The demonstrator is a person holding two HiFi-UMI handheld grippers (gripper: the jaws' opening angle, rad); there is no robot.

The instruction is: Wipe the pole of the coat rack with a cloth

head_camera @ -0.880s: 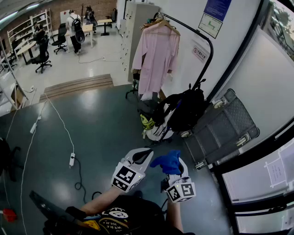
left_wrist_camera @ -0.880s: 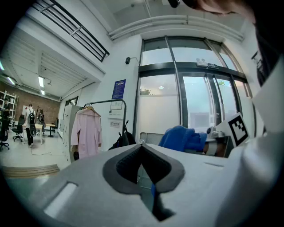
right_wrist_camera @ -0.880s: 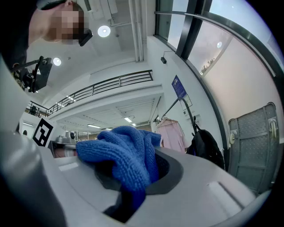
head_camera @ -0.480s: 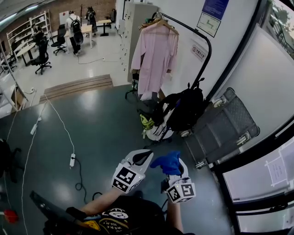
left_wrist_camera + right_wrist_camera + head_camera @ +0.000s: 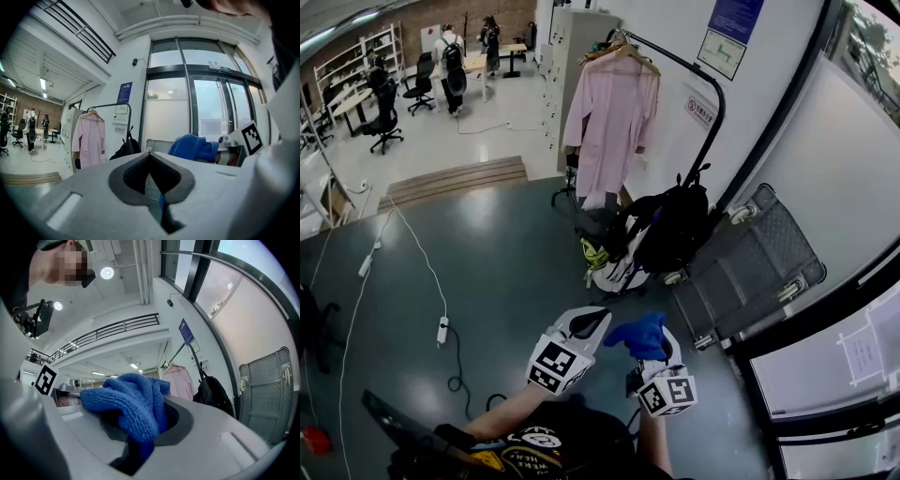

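Two tongs side by side: right tongs (image 5: 652,343) pinch the blue cloth (image 5: 135,398), left tongs (image 5: 592,321) closed on nothing.

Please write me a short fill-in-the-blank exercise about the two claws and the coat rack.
The right claw is shut on a ____ cloth.
The left claw is shut and holds ____.
A ____ coat hangs on the coat rack.
Missing words: blue; nothing; pink.
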